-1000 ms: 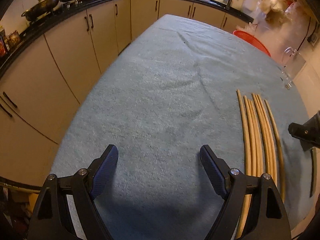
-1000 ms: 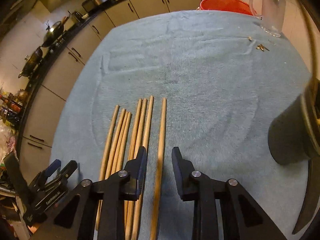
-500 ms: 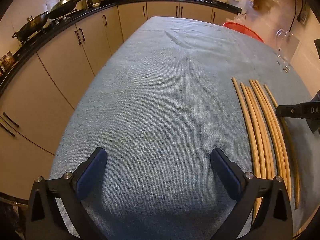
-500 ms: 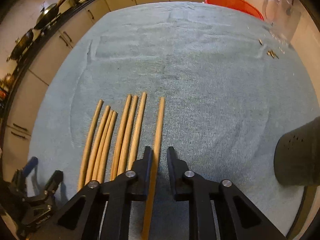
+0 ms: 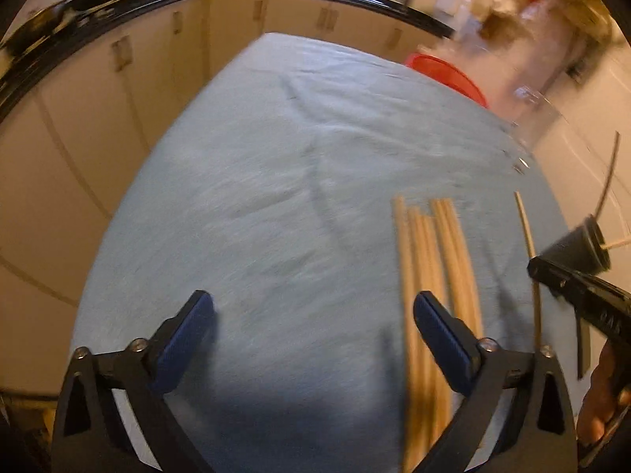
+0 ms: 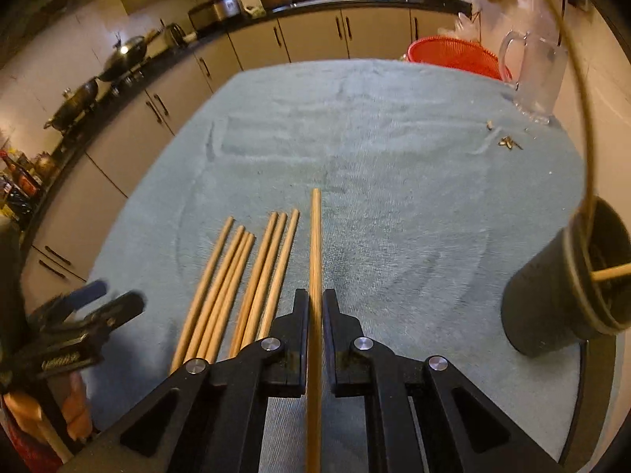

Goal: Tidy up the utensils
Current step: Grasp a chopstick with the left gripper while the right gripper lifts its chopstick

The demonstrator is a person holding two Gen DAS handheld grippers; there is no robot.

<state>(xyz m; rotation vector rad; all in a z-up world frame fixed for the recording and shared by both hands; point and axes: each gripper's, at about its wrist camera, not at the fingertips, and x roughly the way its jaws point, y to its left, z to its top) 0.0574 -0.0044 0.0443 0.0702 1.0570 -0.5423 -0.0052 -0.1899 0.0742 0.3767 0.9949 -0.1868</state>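
Several wooden chopsticks [image 6: 236,276] lie side by side on the blue-grey towel [image 6: 374,157]. My right gripper [image 6: 315,303] is shut on one chopstick [image 6: 315,244], which points forward, lifted off the towel. A dark cylindrical holder [image 6: 552,299] stands at the right with chopsticks in it. My left gripper [image 5: 311,315] is open and empty over the towel, its right finger beside the chopstick row [image 5: 434,256]. The held chopstick [image 5: 526,228] and holder [image 5: 575,252] also show in the left wrist view.
A clear glass jug [image 6: 536,75] stands at the far right corner with small scraps [image 6: 506,142] near it. A red basket [image 6: 453,55] sits beyond the table's far edge. Kitchen cabinets and a stove with woks [image 6: 126,51] run along the left.
My right gripper has closed on the rightmost chopstick and raised it off the towel. My left gripper has swung right, toward the chopstick row; its view is blurred by motion.
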